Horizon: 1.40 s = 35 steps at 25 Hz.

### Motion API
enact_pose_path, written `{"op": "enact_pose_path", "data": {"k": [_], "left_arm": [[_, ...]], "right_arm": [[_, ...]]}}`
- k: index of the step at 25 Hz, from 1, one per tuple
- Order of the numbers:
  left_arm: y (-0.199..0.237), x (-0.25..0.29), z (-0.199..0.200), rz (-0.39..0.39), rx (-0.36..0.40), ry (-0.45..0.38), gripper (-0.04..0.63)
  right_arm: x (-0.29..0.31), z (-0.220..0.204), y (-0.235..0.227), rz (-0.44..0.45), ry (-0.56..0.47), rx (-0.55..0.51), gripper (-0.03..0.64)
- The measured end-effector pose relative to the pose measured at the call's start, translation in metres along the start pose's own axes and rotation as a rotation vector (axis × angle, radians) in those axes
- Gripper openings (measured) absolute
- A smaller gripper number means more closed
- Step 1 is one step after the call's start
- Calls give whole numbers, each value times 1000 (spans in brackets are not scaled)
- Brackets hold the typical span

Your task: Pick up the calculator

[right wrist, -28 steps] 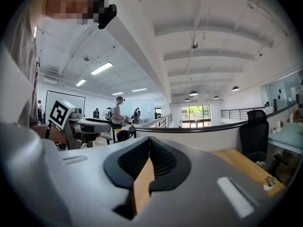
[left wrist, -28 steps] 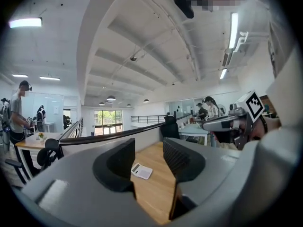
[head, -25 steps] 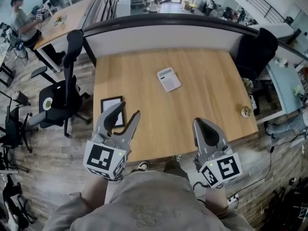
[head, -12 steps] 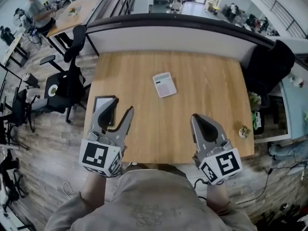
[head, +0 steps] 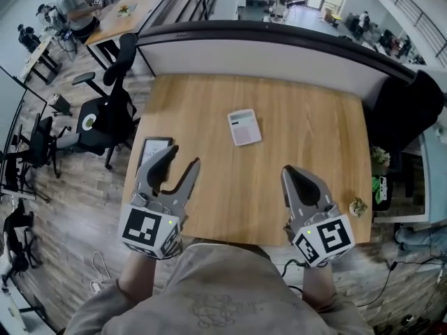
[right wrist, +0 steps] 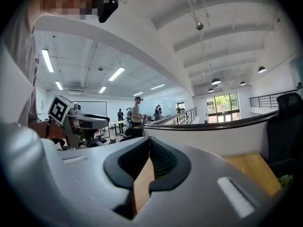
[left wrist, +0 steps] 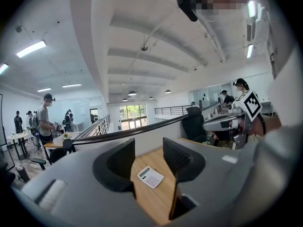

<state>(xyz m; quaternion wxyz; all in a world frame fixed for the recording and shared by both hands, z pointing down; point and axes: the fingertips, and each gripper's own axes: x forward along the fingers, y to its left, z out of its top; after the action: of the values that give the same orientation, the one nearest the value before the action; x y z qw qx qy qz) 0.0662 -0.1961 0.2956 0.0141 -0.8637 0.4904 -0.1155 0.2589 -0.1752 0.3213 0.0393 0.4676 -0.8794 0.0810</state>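
Observation:
A white calculator [head: 244, 127] lies flat near the middle of the wooden table [head: 307, 124], turned slightly askew. My left gripper [head: 183, 158] hovers over the table's front left, open and empty. In the left gripper view the calculator [left wrist: 150, 177] shows well beyond the parted jaws of the left gripper [left wrist: 149, 150]. My right gripper [head: 292, 173] hangs over the front right, shut with nothing in it. In the right gripper view the right gripper [right wrist: 149, 141] has its tips touching. Both grippers are well short of the calculator.
A dark framed tablet [head: 155, 151] lies at the table's left edge beside my left gripper. A small plant [head: 358, 206] sits at the front right corner. A low partition [head: 258, 47] bounds the far edge. A black office chair [head: 112, 114] stands to the left.
The head view has shifted a little, so the table and calculator sit slightly differently in frame. Both grippers stay near the front edge with their jaws unchanged.

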Motion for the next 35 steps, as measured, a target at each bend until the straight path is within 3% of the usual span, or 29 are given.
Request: {"op": "enact_pose_path", "data": {"k": [11, 18, 22, 25, 32, 35], "left_arm": [[18, 42, -21, -91, -45, 41, 187], [52, 98, -41, -145, -71, 65, 187], [65, 139, -60, -189, -151, 59, 184], [73, 172, -82, -211, -205, 78, 184], [80, 247, -153, -238, -226, 172, 184], [82, 276, -194, -255, -287, 232, 184]], "right_arm": [[26, -12, -9, -20, 35, 52, 11], [67, -19, -15, -26, 63, 36, 11], [91, -29, -30, -51, 66, 28, 11], [111, -43, -42, -63, 72, 26, 11], [153, -87, -63, -73, 134, 57, 11], [170, -111, -69, -76, 169, 85, 11]]}}
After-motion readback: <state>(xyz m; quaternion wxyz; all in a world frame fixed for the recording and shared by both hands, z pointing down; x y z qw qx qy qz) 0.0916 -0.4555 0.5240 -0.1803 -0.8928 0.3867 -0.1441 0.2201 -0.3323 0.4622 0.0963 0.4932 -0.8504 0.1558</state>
